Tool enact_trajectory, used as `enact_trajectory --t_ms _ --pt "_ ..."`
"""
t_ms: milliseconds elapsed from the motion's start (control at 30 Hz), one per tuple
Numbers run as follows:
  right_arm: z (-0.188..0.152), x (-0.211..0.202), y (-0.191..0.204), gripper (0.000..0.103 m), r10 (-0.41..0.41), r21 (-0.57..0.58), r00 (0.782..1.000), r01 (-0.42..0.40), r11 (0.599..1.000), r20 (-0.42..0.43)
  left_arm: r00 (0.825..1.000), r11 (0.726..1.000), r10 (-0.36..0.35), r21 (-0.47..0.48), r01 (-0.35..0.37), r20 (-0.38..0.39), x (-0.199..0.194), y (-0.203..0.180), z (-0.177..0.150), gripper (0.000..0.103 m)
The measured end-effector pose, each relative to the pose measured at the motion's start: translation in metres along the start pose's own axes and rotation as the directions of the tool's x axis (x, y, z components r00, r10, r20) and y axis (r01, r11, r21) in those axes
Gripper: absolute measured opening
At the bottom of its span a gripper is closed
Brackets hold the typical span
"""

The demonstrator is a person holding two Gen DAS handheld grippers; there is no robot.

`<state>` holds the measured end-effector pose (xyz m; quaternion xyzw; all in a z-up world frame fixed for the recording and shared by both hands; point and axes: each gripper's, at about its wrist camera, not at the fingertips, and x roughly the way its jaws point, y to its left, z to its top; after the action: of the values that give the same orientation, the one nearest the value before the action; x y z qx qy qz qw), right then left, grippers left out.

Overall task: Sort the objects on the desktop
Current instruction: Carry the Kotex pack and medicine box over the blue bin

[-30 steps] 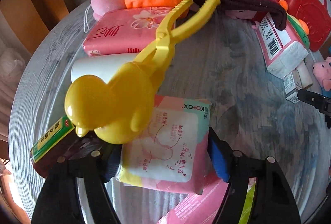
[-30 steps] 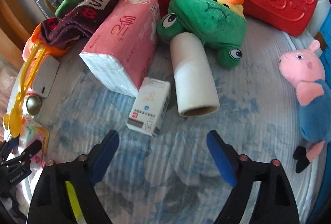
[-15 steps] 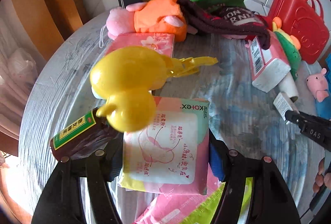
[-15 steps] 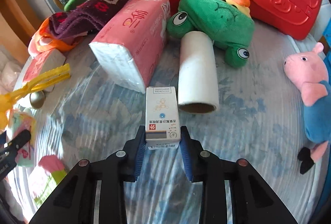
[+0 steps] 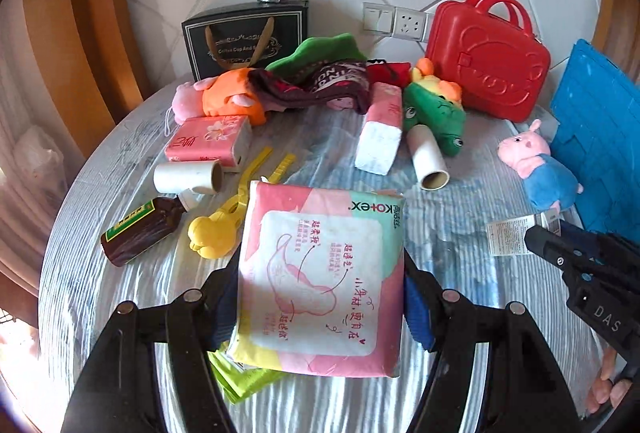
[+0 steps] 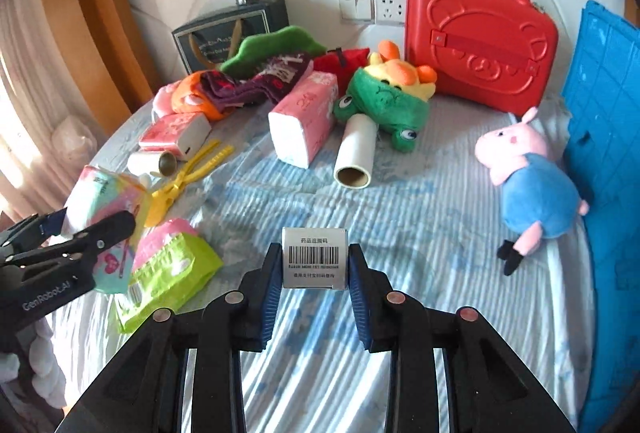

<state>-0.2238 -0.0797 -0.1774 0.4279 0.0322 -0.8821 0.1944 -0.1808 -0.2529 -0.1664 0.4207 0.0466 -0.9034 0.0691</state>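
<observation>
Left claw [image 5: 320,297]: clamped on pad pack [image 5: 320,273], lifted above table [image 5: 460,233]; soft, light, held by its sides.
Right claw [image 6: 314,273]: gripping small box [image 6: 314,257]; stiff, light, crushable.

At the back of the surface [image 6: 400,201] a gift bag [image 6: 224,37] stands against the wall, with a suitcase [image 6: 480,33] to its right. Before them lies a row — a heap of clothes [image 6: 256,81], a tissue pack [image 6: 304,117], a frog plush [image 6: 384,101] resting on one end of a cardboard tube [image 6: 356,153]. A pig plush [image 6: 532,177] lies right of the tube, beside a crate [image 6: 604,137]. Left, a bottle [image 5: 140,229] lies beside a clip [image 5: 228,213], with a second tube [image 5: 188,177] behind them.
</observation>
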Motion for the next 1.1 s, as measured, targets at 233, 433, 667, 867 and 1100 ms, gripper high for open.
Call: enact_trajectory --t_ms 233,433,667,867,1100 --pt "-0.010 -0.082 -0.032 0.031 -0.001 -0.062 0.986 0.011 0.998 0.165 0.997 1.000 0.013 -0.006 -0.013 0.078 -0.051 -0.061 -0.012 0.067" --pt "-0.027 -0.135 -0.061 0.031 -0.004 -0.084 0.969 0.026 0.996 0.248 0.990 1.000 0.005 0.012 -0.007 0.141 -0.095 -0.107 -0.026 0.067" --pt "-0.047 -0.194 -0.076 0.031 -0.054 -0.037 0.942 0.070 0.997 0.332 0.975 0.996 -0.043 0.086 0.025 0.219 -0.133 -0.136 -0.034 0.067" --pt "-0.056 -0.238 -0.083 0.031 -0.142 0.024 0.921 0.144 0.989 0.362 0.967 0.991 -0.104 0.111 0.080 0.231 -0.149 -0.148 -0.051 0.067" --pt "-0.068 -0.287 -0.099 0.031 -0.231 0.091 0.885 0.212 0.973 0.404 0.953 0.979 -0.170 0.154 0.134 0.251 -0.171 -0.176 -0.052 0.067"
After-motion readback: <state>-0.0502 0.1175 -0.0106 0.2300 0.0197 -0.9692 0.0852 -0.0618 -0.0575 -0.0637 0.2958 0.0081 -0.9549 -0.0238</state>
